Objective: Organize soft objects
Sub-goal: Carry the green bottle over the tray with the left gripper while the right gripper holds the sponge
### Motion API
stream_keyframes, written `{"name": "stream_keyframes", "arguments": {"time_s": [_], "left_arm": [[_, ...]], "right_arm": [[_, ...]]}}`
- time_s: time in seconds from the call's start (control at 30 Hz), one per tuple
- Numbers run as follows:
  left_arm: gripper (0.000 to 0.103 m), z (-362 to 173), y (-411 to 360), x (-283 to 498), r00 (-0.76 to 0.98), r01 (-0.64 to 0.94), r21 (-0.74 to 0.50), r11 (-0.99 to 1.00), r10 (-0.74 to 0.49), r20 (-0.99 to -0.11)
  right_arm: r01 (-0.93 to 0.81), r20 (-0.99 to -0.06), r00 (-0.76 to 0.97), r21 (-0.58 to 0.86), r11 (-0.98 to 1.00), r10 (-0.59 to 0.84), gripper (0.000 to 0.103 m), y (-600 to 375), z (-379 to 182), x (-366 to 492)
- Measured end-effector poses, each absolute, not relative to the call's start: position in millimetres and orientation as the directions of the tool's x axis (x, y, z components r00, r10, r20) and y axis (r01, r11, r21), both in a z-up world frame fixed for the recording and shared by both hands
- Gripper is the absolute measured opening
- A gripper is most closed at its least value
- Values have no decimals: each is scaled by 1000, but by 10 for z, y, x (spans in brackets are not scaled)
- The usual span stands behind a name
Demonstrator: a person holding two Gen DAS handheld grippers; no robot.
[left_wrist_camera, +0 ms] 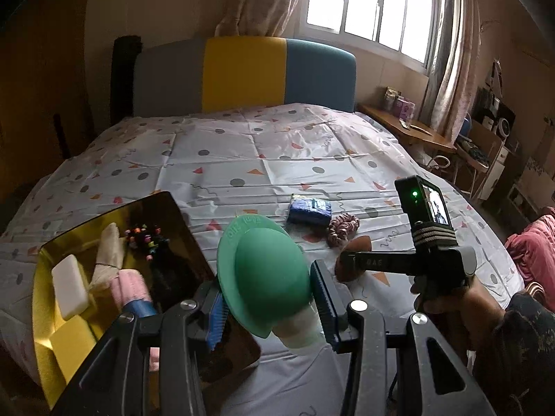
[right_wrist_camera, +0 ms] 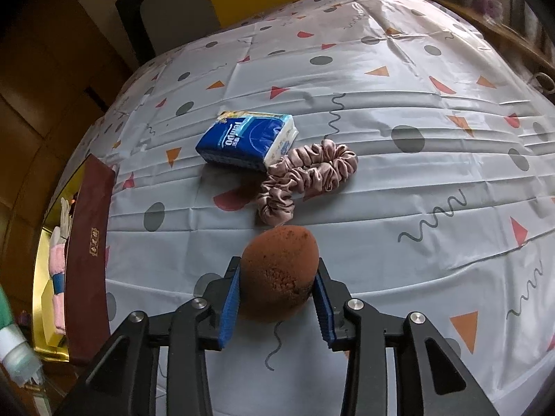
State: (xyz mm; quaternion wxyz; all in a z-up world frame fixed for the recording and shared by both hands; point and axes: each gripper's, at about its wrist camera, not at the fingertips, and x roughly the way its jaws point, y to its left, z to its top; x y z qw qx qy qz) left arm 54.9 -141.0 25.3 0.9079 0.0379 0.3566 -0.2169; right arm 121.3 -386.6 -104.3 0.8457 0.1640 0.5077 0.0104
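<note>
The left gripper (left_wrist_camera: 267, 298) grasps a green dome (left_wrist_camera: 265, 274) by its round cap, above the bed (left_wrist_camera: 277, 152) beside the box (left_wrist_camera: 180, 228); its pale neck points back toward the camera, its rim bears raised writing too small to read. The right gripper (right_wrist_camera: 277, 294) clenches a brown sponge (right_wrist_camera: 279, 274) on the bed, egg-shaped, narrow end pointing away toward the scrunchie (right_wrist_camera: 305, 176). Past that lies a blue tissue pack (right_wrist_camera: 242, 142) marked "Tempo", long axis running across.
</note>
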Motion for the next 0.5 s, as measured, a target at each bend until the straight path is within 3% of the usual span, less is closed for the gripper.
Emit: {"name": "stream_keyframes", "arguments": {"time_s": [0.5], "left_arm": [[45,282,-1005,524,663,365,-119,923,-347,-664]], "right_arm": [[111,-862,497,179,978,101,37,-3750,-1019,1214]]}}
